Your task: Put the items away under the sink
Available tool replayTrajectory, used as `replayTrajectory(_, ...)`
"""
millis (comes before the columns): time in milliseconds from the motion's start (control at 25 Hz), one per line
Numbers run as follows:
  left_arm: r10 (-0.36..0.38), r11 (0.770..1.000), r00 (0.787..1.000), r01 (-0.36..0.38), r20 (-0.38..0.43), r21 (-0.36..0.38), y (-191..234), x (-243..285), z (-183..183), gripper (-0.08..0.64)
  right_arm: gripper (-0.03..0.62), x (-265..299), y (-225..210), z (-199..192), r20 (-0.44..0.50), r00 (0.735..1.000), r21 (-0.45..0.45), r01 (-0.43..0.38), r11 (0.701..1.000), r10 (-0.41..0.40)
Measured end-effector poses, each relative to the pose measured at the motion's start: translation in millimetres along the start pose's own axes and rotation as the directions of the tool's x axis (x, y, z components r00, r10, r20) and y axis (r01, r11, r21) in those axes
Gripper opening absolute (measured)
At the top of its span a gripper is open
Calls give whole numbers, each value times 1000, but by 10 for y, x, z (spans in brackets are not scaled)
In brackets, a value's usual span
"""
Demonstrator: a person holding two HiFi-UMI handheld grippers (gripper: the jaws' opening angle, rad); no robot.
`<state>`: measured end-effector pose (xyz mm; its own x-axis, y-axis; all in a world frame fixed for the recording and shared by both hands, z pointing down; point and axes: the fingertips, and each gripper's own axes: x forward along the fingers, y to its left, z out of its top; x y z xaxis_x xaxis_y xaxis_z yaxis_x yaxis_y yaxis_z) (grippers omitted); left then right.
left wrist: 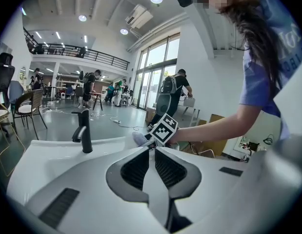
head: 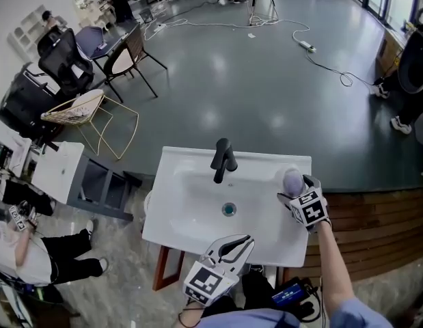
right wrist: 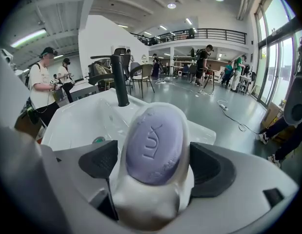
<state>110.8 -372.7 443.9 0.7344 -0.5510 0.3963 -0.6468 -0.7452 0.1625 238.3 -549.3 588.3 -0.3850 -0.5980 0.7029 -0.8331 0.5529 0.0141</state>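
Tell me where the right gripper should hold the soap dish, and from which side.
Probably the two long sides of the white soap dish, low, under the purple soap. The dish is oval and narrow across, and the soap bulges above its rim, so a high grip may slip. Come from its near end, as the open right gripper does, one jaw each side.

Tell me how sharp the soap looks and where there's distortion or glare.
Right gripper view: the soap is sharp, its embossed lettering readable; fisheye bending, dark corners. Left gripper view: windows bright, frame edges curved. Head view: pale light reflections on the floor; sink evenly lit.
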Motion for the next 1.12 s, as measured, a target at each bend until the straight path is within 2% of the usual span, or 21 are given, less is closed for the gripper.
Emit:
replayTrajectory(240,24,1000,1000,-24,-1,-6,55,-54,-51,34,439,74,-22,-11,60,998,96,-13,995,7)
replayTrajectory(320,35,999,999,-35,-4,-11,64,-82,-63,34,438,70,-34,11,78,997,100,-16,995,8)
replayTrajectory(520,56,998,998,-56,-8,-20,68,-148,-97,34,434,46,-70,54,90,994,110,45,993,-55)
replayTrajectory(680,66,998,998,-66,-12,-15,58,-203,-102,34,436,85,-29,35,36,998,43,51,998,-52)
replayTrajectory(840,81,997,997,-81,-19,-12,54,-268,-101,34,439,91,-3,27,-38,994,-49,99,994,-101)
replayTrajectory(920,89,996,996,-89,-23,-13,68,-295,-119,34,439,130,-6,23,-52,994,-7,100,995,-100)
replayTrajectory(1040,100,995,995,-101,-28,-16,84,-309,-146,34,439,183,-26,-15,-102,992,104,78,992,-68)
replayTrajectory(1120,105,994,994,-106,-27,-20,82,-299,-145,34,437,178,-51,-13,-125,990,136,85,987,-68)
